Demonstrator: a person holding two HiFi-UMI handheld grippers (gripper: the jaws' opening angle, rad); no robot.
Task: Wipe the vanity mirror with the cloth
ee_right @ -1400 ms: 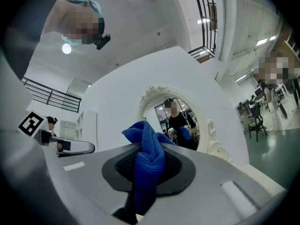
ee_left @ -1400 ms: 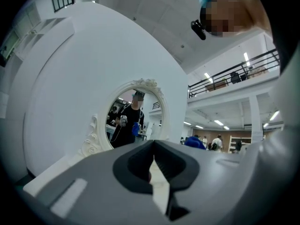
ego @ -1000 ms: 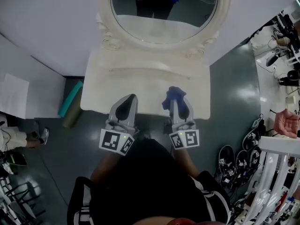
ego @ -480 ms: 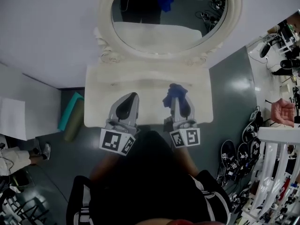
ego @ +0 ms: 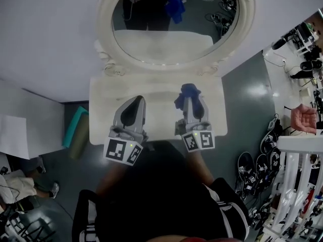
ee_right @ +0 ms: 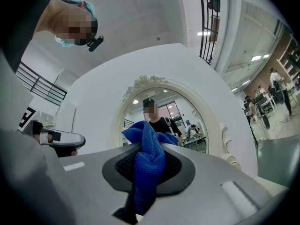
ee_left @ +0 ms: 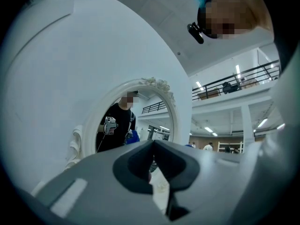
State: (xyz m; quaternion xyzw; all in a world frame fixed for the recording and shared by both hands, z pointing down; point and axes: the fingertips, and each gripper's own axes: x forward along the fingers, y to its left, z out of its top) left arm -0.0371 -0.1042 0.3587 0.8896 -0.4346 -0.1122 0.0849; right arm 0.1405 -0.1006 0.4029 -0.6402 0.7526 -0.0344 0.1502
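An oval vanity mirror (ego: 166, 21) in a carved white frame stands against the wall above a white vanity table (ego: 156, 102); the mirror (ee_right: 164, 121) also fills the middle of the right gripper view and shows as the mirror (ee_left: 129, 125) in the left gripper view. My right gripper (ego: 190, 96) is shut on a blue cloth (ego: 186, 94), which bunches up between its jaws, the cloth (ee_right: 147, 161) pointing at the glass. My left gripper (ego: 135, 103) hovers over the tabletop's left half, jaws shut with nothing between them.
A teal roll (ego: 74, 124) leans at the table's left side. Shoes (ego: 255, 173) lie on the dark floor at the right, next to a white rack (ego: 298, 185). A person's hand (ego: 303, 117) shows at the far right. White panels (ego: 17, 135) stand at the left.
The head view has shifted so that more of the mirror shows, and its reflection now includes the cloth. Both grippers sit slightly higher and further left in view, over the tabletop.
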